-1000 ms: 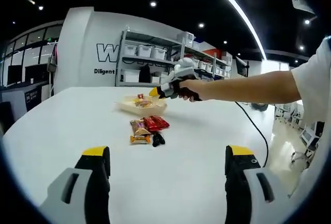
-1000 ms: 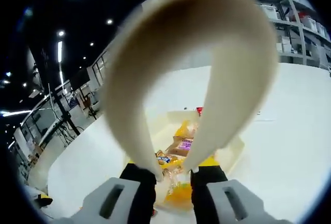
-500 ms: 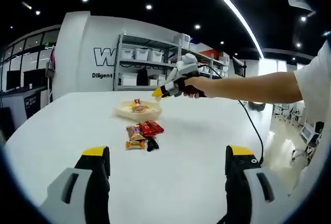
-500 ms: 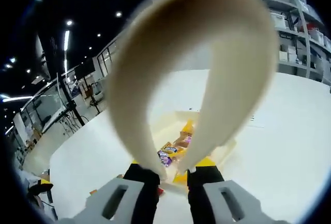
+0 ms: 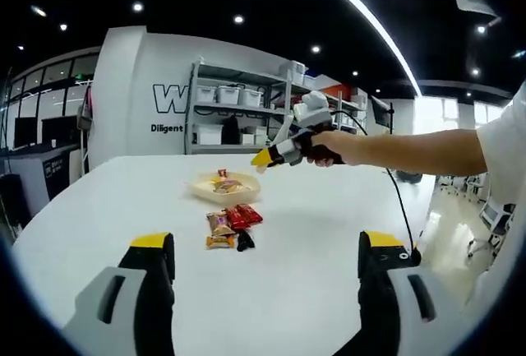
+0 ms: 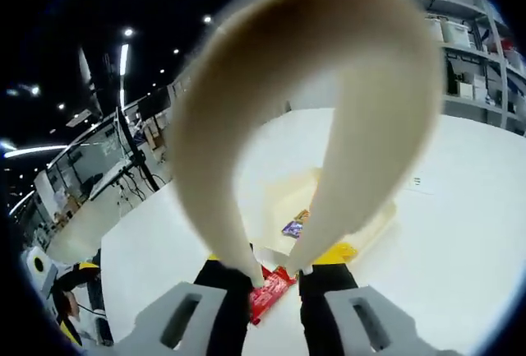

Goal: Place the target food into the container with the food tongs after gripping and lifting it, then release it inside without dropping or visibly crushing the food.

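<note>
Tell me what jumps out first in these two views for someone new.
In the right gripper view, the cream food tongs loom as a big loop, clamped at the base by the right gripper. In the left gripper view, a small pile of snack packets sits mid-table on the white table, with the shallow container of snacks just behind it. The left gripper hangs open in front.

Readable text, left gripper view:
- White wall point(image 5: 140, 85), upper left of frame: large dark letter "W", the rest hidden behind the shelving point(image 5: 238, 109).
- Same wall, just below: smaller word "Diligent", cut off by the shelving.

Snack wrappers' print too small to read.
</note>
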A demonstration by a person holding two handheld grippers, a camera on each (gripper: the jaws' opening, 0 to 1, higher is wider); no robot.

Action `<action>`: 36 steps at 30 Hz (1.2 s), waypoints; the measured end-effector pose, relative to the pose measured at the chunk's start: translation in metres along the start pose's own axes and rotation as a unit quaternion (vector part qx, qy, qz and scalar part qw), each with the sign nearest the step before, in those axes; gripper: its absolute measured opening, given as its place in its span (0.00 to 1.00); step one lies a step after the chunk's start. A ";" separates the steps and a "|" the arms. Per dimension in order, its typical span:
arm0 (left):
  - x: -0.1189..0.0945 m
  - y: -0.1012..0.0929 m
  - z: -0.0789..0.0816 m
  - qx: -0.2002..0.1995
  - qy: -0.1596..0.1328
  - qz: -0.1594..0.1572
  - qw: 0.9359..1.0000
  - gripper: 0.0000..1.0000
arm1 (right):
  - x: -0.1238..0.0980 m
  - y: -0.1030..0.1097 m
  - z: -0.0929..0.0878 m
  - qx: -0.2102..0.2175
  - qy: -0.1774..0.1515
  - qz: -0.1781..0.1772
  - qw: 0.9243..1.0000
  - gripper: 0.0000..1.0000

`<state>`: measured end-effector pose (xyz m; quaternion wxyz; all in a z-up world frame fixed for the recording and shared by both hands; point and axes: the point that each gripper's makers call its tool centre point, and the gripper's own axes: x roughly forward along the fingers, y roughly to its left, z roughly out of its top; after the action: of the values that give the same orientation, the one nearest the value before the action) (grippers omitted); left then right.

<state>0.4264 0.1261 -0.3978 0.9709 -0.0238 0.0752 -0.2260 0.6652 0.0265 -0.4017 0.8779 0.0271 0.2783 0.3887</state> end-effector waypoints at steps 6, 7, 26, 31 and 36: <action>-0.002 -0.006 0.004 0.006 -0.003 -0.003 1.000 0.90 | 0.014 0.023 -0.022 -0.012 0.025 0.017 0.999 0.17; -0.003 -0.007 0.004 0.010 -0.001 -0.004 1.000 0.90 | 0.015 0.026 -0.025 -0.017 0.027 0.018 0.999 0.17; -0.013 -0.006 0.010 0.026 0.002 0.004 1.000 0.90 | 0.047 0.027 -0.071 -0.088 0.048 -0.008 0.995 0.20; -0.014 -0.004 0.009 0.023 0.003 0.006 1.000 0.90 | 0.034 0.019 -0.076 -0.099 0.058 -0.017 0.993 0.20; -0.011 -0.012 0.012 0.022 -0.002 -0.003 1.000 0.90 | 0.022 0.010 -0.079 -0.082 0.064 -0.015 0.994 0.20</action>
<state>0.4128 0.1202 -0.3834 0.9707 -0.0027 0.0680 -0.2307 0.6307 0.0358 -0.4759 0.8632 -0.0743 0.3016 0.3980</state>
